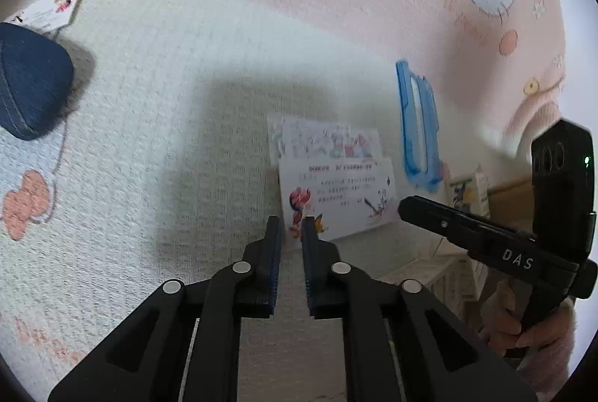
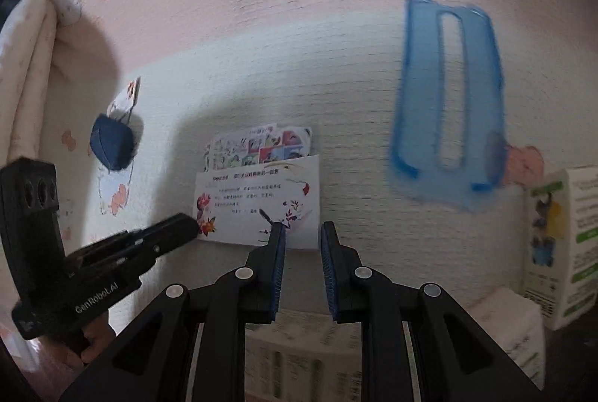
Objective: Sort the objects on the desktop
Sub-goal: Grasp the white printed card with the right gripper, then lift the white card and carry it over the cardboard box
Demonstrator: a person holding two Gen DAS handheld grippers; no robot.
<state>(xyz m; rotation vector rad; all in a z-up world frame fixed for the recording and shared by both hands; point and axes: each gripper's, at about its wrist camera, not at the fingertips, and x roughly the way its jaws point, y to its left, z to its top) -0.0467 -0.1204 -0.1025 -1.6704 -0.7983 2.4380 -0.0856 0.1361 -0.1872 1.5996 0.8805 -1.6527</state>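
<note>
A white greeting card [image 1: 336, 200] with flower prints lies on the pink and cream Hello Kitty mat [image 1: 187, 65], overlapping a sticker sheet [image 1: 329, 140]. My left gripper [image 1: 291, 220] hovers over the card's near left corner, its jaws a narrow gap apart with nothing between them. My right gripper [image 2: 303, 226] hangs over the same card's [image 2: 258, 203] near right edge, jaws slightly apart and empty. A blue phone case [image 2: 448, 103] lies to the right of the card. A denim pouch [image 2: 112, 144] and a small card [image 2: 127, 99] lie at the far left.
A white and green carton [image 2: 560, 245] stands at the right edge, with a white tissue pack [image 2: 504, 319] in front of it. A printed box [image 2: 306, 357] lies under my right gripper. A folded cloth [image 2: 30, 73] runs along the mat's left side.
</note>
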